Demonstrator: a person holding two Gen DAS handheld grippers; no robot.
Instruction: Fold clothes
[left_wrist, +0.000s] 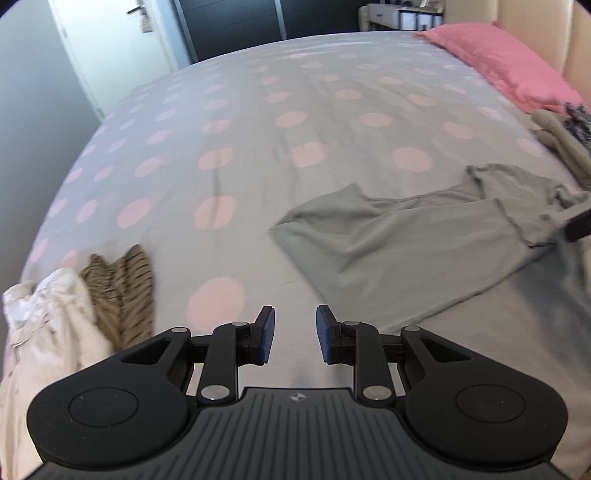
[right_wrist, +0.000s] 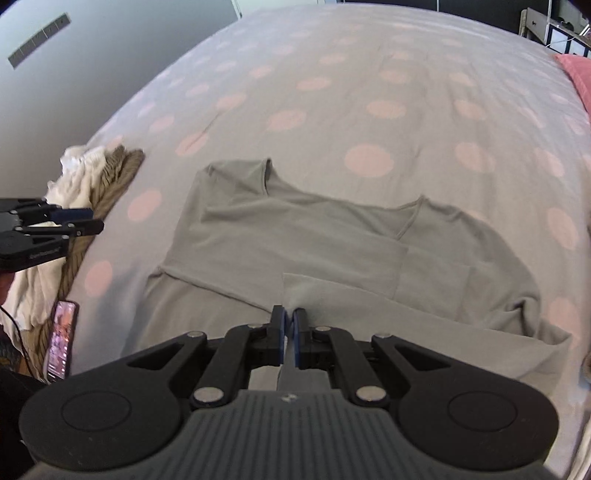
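Observation:
A grey T-shirt (right_wrist: 314, 243) lies spread on the bed, partly folded, with its neckline away from me. My right gripper (right_wrist: 290, 321) is shut on a fold of the shirt's near edge. The shirt also shows in the left wrist view (left_wrist: 399, 236), to the right. My left gripper (left_wrist: 294, 332) is open and empty above the bedspread, left of the shirt. It also shows in the right wrist view (right_wrist: 79, 221) at the far left. The right gripper's tip (left_wrist: 578, 223) shows at the right edge of the left wrist view.
The bed has a grey spread with pink dots (left_wrist: 258, 122). A white garment (left_wrist: 40, 325) and a brown striped one (left_wrist: 122, 288) lie piled at the left edge. A phone (right_wrist: 61, 341) lies near them. A pink pillow (left_wrist: 506, 62) and more clothes (left_wrist: 561, 136) lie at the far right.

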